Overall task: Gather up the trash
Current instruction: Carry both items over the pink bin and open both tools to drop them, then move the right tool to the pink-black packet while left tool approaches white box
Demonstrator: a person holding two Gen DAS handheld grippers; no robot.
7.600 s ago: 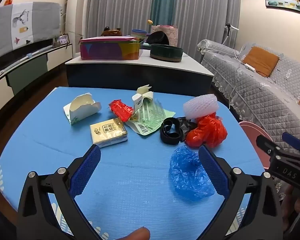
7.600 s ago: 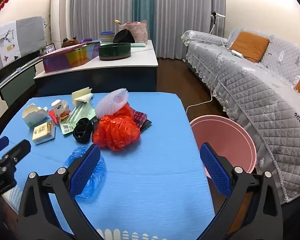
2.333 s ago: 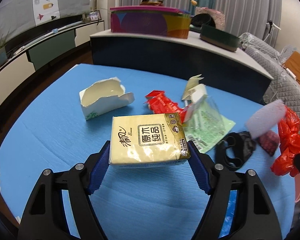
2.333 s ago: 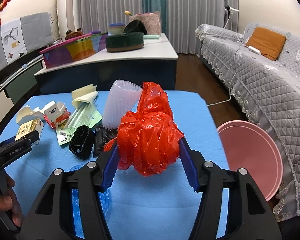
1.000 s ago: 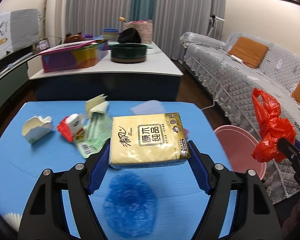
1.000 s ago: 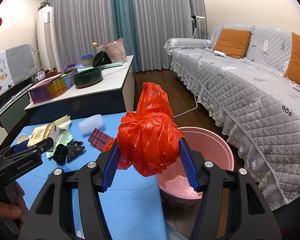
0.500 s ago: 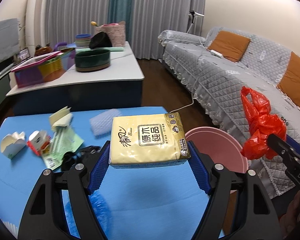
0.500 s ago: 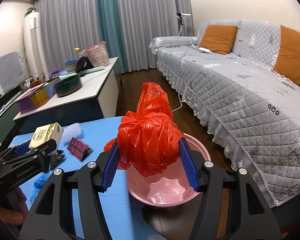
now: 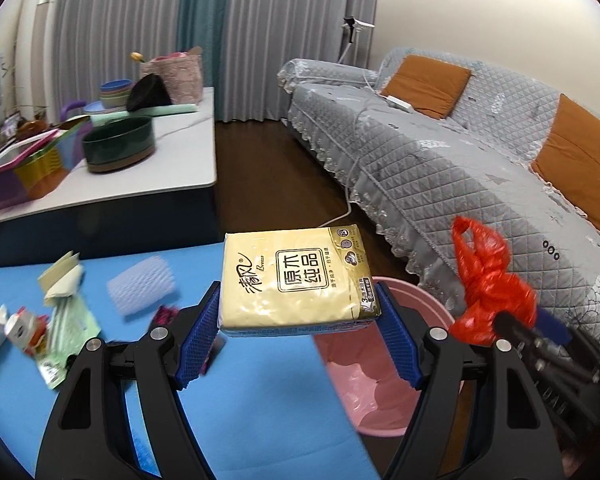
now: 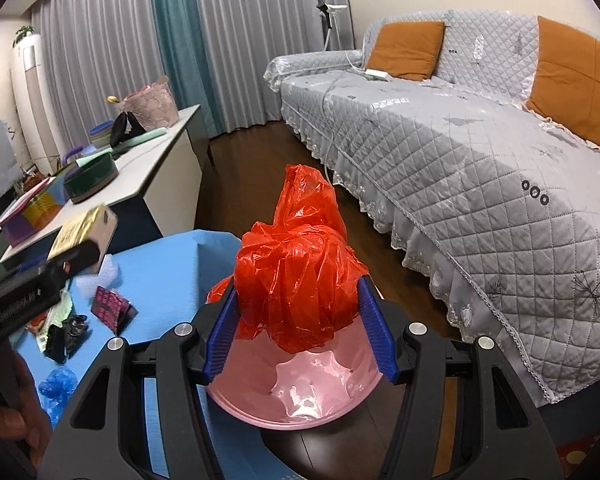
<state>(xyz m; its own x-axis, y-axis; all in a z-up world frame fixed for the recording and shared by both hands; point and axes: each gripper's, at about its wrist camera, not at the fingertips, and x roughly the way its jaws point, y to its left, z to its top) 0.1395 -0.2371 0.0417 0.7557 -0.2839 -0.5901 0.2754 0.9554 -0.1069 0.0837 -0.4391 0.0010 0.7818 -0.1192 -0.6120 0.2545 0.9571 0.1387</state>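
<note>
Glossy pink plastic bin (image 10: 300,404) — crinkly red plastic bag (image 10: 296,280)

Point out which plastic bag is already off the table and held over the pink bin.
The red plastic bag, clamped in the right gripper above the pink bin; the blue plastic bag lies on the table.

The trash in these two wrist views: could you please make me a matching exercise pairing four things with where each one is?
Things:
1. yellow tissue pack
2. red plastic bag
3. white foam sleeve
4. pink bin

Places:
A. lying on the blue table
B. clamped in the right gripper
C. on the floor beside the blue table
D. clamped in the left gripper

Pairs: 1-D, 2-B, 3-A, 4-C
</note>
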